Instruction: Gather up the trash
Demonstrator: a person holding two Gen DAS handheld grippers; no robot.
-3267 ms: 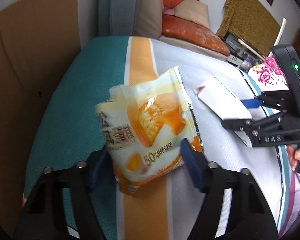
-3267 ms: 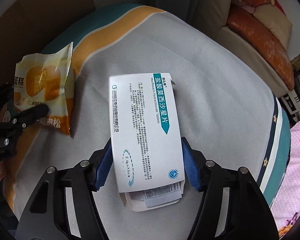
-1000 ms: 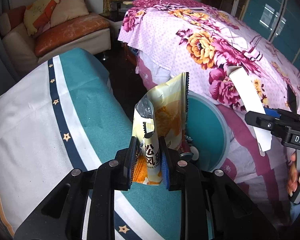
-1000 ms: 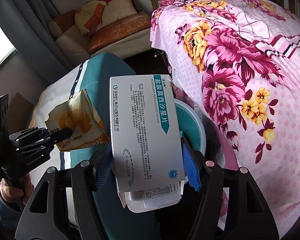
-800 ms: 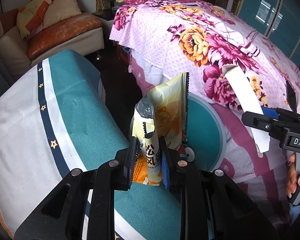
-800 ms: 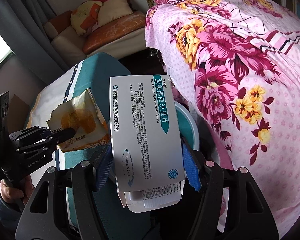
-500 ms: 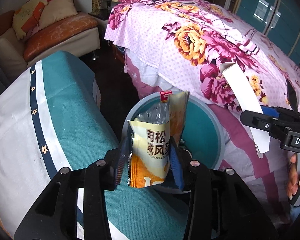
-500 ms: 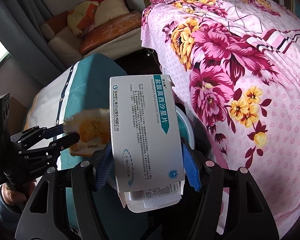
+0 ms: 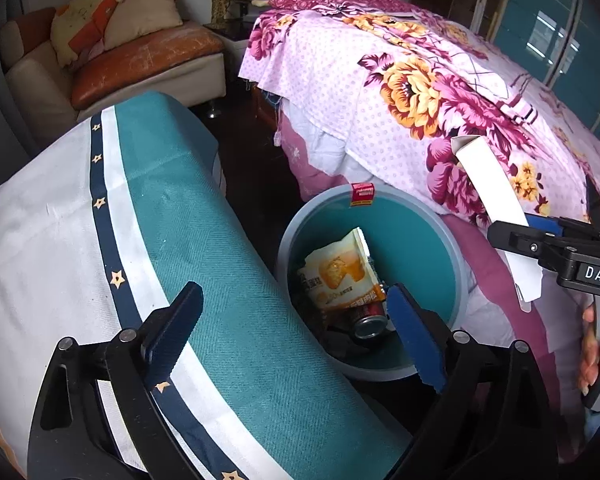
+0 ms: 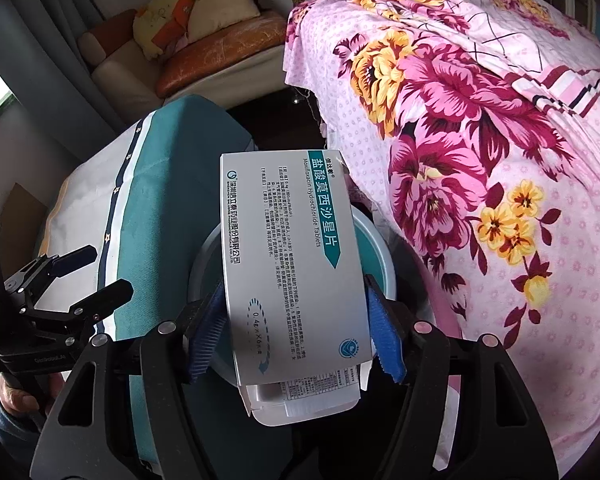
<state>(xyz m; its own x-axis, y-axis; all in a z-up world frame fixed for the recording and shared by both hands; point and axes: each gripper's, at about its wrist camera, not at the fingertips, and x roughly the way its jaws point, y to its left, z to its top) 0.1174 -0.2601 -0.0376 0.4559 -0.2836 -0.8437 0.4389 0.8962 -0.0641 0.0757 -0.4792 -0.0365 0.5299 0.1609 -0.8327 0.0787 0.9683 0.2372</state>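
A round teal bin (image 9: 416,240) stands on the floor between the striped bed and the floral bed. Inside it lies the yellow snack wrapper (image 9: 336,276) on top of a drink can (image 9: 370,322). My left gripper (image 9: 296,334) hangs open above the bin's near rim, nothing between its fingers. My right gripper (image 10: 296,332) is shut on a white medicine box (image 10: 288,268), held over the bin (image 10: 374,252), which the box mostly hides. In the left wrist view the same box (image 9: 496,208) shows edge-on at the right, over the bin's far side.
A teal and white striped bed cover (image 9: 112,248) fills the left. A pink floral bedspread (image 9: 420,100) drapes on the right, close to the bin. A sofa with cushions (image 9: 132,52) stands at the back. A hand (image 9: 596,344) holds the right gripper's handle.
My left gripper has opened and the snack wrapper has dropped into the bin. The right gripper still holds the medicine box and has shifted slightly over the bin.
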